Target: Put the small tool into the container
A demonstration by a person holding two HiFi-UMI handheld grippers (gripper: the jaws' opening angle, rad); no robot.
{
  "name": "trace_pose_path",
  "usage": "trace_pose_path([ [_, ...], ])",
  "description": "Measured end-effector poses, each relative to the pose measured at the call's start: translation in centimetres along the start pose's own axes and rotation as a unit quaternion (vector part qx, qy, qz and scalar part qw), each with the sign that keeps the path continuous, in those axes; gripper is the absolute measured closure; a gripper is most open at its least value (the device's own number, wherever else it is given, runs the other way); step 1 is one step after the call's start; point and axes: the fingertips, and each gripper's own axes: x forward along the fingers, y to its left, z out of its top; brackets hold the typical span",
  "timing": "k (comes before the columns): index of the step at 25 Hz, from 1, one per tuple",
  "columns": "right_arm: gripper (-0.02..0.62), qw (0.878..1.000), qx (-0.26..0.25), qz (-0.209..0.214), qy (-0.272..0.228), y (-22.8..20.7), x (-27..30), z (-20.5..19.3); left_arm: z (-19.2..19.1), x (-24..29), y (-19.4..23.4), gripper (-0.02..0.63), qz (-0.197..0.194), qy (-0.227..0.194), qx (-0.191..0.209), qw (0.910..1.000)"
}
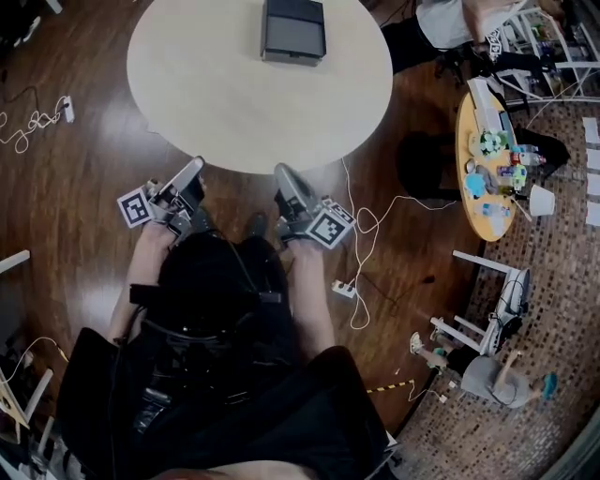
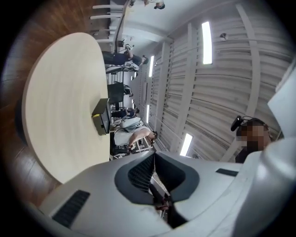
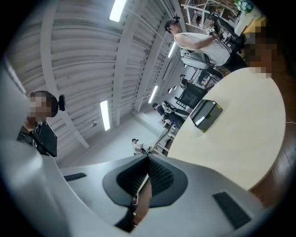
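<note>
Holds left gripper and right gripper at the six o'clock edge of the round counter, both jaws closed tight on nothing visible, with the dark container at its twelve o'clock

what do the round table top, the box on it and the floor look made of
Table top: pale wood or wood-look laminate, matte; faint grain shows.
Box: dark grey, plastic or metal, cannot tell which; smooth, slight sheen.
Floor: dark brown wood or wood-look boards, glossy; light reflects off it.
</note>
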Motion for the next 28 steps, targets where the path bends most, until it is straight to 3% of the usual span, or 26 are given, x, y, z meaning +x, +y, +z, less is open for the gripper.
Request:
trace_pose_path([
  [3, 0.615, 1.0, 0.001, 0.025, -0.011, 1.4, -0.1, 1.2, 0.4, 0.8, -1.2, 0.601, -0.01, -0.008, 0.036, 0.9993],
  [6, 0.615, 1.0, -0.013, 0.019, -0.014, 1.3, -1.5, 2.1, -0.4, 1.8, -1.9, 0.601, -0.013, -0.013, 0.05, 0.9986],
  [17, 0.615, 0.995, 0.084, 0.029, -0.039, -2.6, -9.0, 2.5, -7.4, 3.9, -0.6, 0.603, 0.037, -0.013, 0.035, 0.9986],
  [28, 0.615, 0.993, 0.111, 0.027, -0.033, -5.2, -11.3, 2.0, -10.4, 3.6, 0.1, 0.601, 0.085, -0.01, 0.037, 0.9956],
])
